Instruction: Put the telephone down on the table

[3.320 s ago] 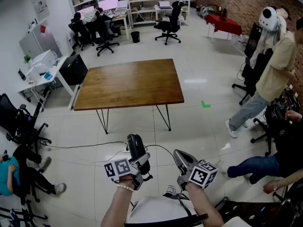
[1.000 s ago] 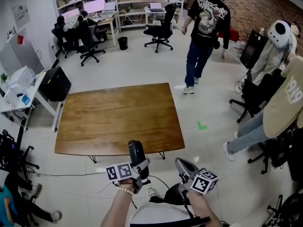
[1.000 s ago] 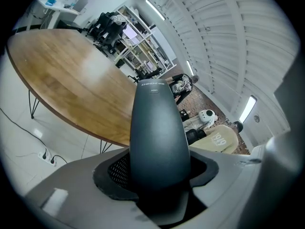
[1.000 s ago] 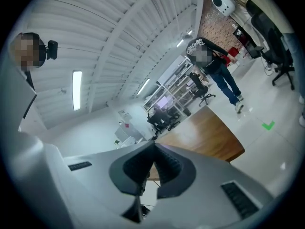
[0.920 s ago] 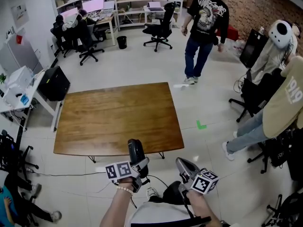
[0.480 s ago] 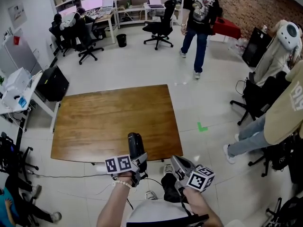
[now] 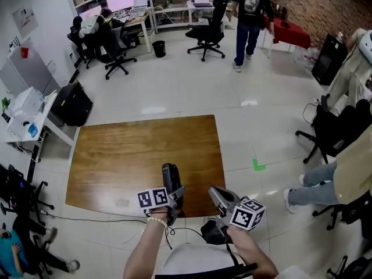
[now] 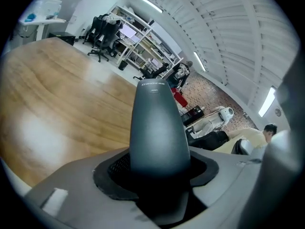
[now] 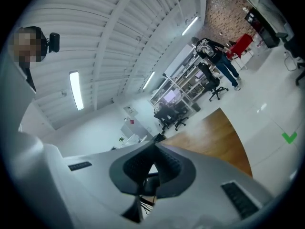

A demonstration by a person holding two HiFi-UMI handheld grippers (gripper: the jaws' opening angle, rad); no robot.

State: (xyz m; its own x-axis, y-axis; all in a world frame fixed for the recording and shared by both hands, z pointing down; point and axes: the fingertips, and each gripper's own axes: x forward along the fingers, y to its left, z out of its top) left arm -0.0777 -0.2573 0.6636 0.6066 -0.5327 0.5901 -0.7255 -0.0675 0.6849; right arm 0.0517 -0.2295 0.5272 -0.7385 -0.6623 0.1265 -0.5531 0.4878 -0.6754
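**Table reached, telephone not yet set down**

Since 3 seconds ago the wooden table (image 7: 133, 156) has come from well ahead on the floor to right under the grippers. Its near edge now sits just behind them in the head view. Over the last second both grippers have kept their pose relative to each other, so the change is the walk up to the table, not a reach.

The left gripper (image 7: 173, 195) is clamped on the lower end of the black telephone (image 7: 170, 179), as it was in every earlier picture. In the left gripper view the handset (image 8: 157, 128) stands up out of the jaws, which press on its base (image 8: 159, 175). The tabletop (image 8: 57, 104) spreads out bare below and ahead of it. The telephone is in the air, not touching the wood, over or just at the near edge.

The right gripper (image 7: 215, 192) has its jaws together with nothing between them (image 9: 153, 159). It hangs beside the left, idle.

A person in a black T-shirt (image 7: 247, 4) has gone from near the table's far corner toward the shelves, so the far side is free.

My reading is that the approach is about done. What remains is to lower the handset onto the wood, probably laying it flat, and part the jaws.
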